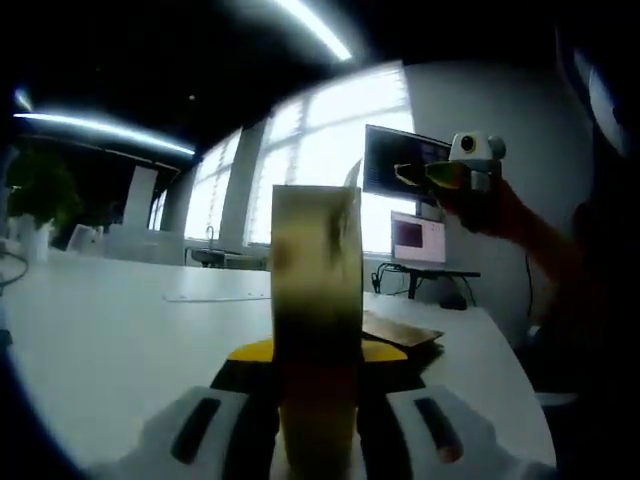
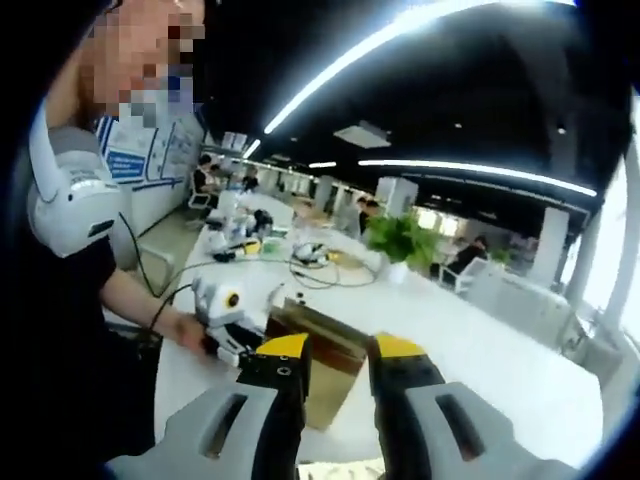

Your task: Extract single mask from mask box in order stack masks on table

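Your left tongs are clamped on the mask box, which stands upright between the yellow-tipped jaws and lifted off the white tabletop. In the right gripper view the same box shows as a brown, glossy carton just beyond your right tongs, whose jaws stand apart with nothing between them; the left tongs appear there at the box's far side, held by your hand. In the left gripper view the right tongs hang high and well apart from the box.

By my reading, you are at the start of an extraction: box steadied, picking tongs not yet on a mask. I cannot tell from these views where the box's opening is or whether a mask edge is poking out.

The next move likely calls for bringing the right tongs to the opening, pinching one layer only, and drawing it out slowly while the left tongs hold the box firm. A flat brown sheet lies on the tabletop behind the box; whether it belongs to the stack is unclear.
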### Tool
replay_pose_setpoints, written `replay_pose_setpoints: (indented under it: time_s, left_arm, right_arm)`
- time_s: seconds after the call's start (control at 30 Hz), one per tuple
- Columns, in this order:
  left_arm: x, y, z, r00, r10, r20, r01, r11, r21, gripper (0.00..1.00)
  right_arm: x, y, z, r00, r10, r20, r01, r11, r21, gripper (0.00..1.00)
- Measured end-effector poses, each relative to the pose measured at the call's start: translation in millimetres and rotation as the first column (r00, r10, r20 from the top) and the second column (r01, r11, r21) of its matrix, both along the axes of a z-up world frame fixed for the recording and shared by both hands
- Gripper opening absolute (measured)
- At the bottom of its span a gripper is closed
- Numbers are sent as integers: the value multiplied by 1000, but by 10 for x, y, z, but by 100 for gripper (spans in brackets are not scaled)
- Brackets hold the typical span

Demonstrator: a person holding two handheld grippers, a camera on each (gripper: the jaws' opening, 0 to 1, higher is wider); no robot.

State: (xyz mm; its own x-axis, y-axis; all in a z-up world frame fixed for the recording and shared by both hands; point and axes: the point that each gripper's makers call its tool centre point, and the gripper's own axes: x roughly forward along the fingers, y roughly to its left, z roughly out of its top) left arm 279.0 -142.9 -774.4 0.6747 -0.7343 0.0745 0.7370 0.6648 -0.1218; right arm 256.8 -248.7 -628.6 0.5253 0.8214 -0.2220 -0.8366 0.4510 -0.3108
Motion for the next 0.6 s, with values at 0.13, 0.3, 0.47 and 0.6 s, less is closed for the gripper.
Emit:
replay_pose_setpoints:
  time_s: [0.13,0.3,0.47,0.6]
  left_arm:
    - [-1,-1,0,1000,-2,4,2,1000,3,30]
    - [-4,-5,2,1000,-4,2,4,1000,0,30]
    - [-10,-12,6,1000,-6,5,6,1000,3,30]
    - [-13,-17,6,1000,-7,6,7,1000,4,30]
  right_arm:
    - [22,97,5,1000,30,0,-30,999,-33,20]
    - [51,155,50,998,59,2,-59,996,-73,20]
    - [45,245,30,995,103,-8,-103,984,-144,20]
    - [48,326,7,990,141,-17,-141,968,-207,20]
